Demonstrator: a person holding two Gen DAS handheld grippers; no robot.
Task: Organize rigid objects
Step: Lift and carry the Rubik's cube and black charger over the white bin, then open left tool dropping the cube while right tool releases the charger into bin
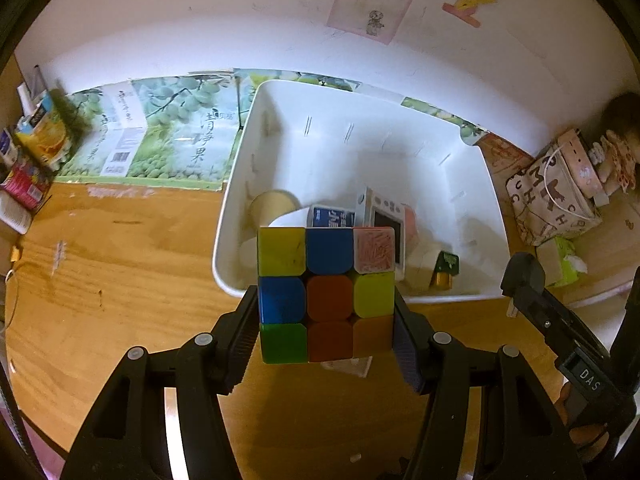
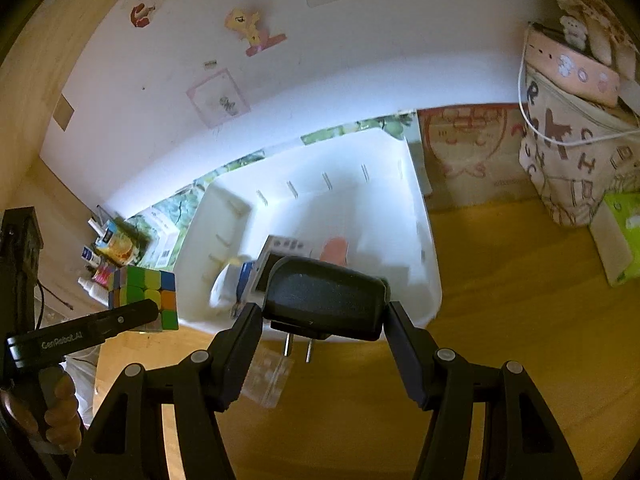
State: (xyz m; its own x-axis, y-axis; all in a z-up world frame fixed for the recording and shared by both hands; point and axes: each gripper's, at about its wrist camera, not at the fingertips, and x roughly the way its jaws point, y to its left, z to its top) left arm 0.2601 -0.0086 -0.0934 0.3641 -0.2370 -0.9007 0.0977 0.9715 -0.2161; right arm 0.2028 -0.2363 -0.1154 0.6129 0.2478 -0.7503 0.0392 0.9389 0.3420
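- Left wrist view, nearest first: the left gripper [image 1: 326,334] has its jaws closed against the two side faces of a colour cube [image 1: 326,294], which hangs clear of the wooden tabletop [image 1: 120,280].
- Right wrist view, nearest first: the right gripper [image 2: 324,344] is clamped on a black plug adapter [image 2: 326,298] that lies crosswise between the pads, long axis side to side, its two metal prongs pointing down towards the table.
- A small clear plastic piece [image 2: 266,376] lies on the wood under both loads.
- Just ahead of both grippers sits the white bin [image 1: 228,208], its near rim below and beyond the held things; the cube hangs about at that rim and the adapter overlaps it, so I judge both arms about equally near, each needing a short forward carry before letting go.
- The bin already holds a small device with a screen [image 1: 384,216], a blue-labelled box [image 1: 330,216] and a pale round tub [image 1: 274,204].
- Beyond it, flattened fruit cartons [image 1: 160,128] lean on a white wall [image 1: 200,20] with stickers; a lettered bag [image 2: 572,148] stands to the right.
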